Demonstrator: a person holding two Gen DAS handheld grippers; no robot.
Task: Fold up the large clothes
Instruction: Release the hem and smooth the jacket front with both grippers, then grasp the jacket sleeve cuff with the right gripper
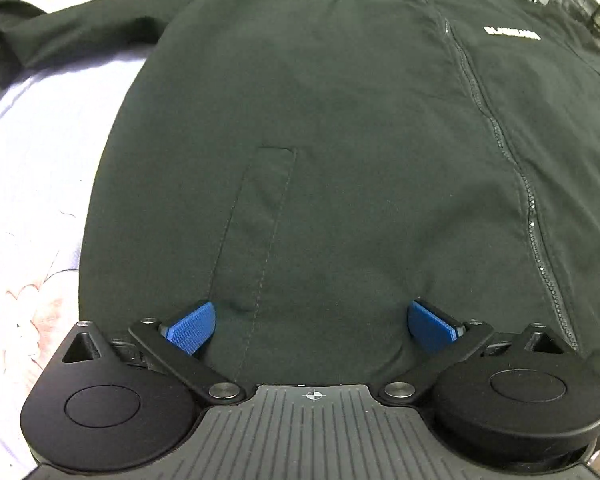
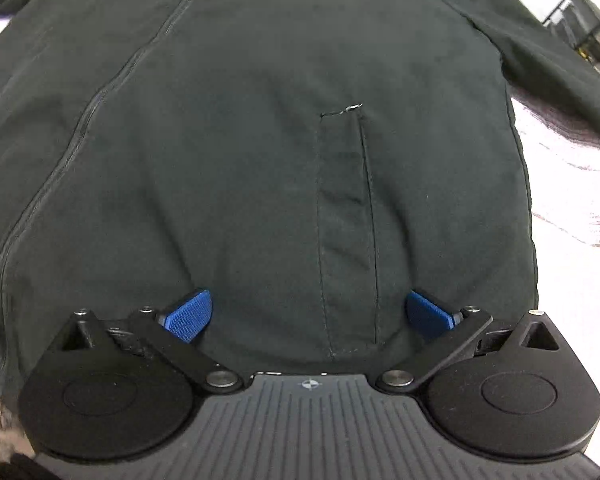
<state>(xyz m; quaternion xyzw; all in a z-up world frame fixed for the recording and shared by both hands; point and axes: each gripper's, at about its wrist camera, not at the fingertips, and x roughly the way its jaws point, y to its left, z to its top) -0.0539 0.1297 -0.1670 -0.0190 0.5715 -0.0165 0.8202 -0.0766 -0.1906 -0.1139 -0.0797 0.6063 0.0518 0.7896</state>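
Note:
A dark green zip-up jacket [image 1: 320,120] lies flat, front up, on a pale bedsheet [image 1: 28,184]. Its zipper [image 1: 492,128] runs up the middle and a white logo [image 1: 512,33] sits on the chest. My left gripper [image 1: 312,326] is open, its blue pads wide apart over the hem by the left pocket [image 1: 260,216]. In the right wrist view the jacket [image 2: 240,140] fills the frame. My right gripper [image 2: 308,316] is open over the hem by the right pocket [image 2: 346,220]. Neither gripper holds cloth.
The left sleeve [image 1: 80,28] stretches out to the far left over the sheet. The right sleeve [image 2: 552,60] lies out to the far right. A black wire rack [image 1: 580,4] stands beyond the jacket at the right. The sheet [image 2: 572,208] shows right of the jacket.

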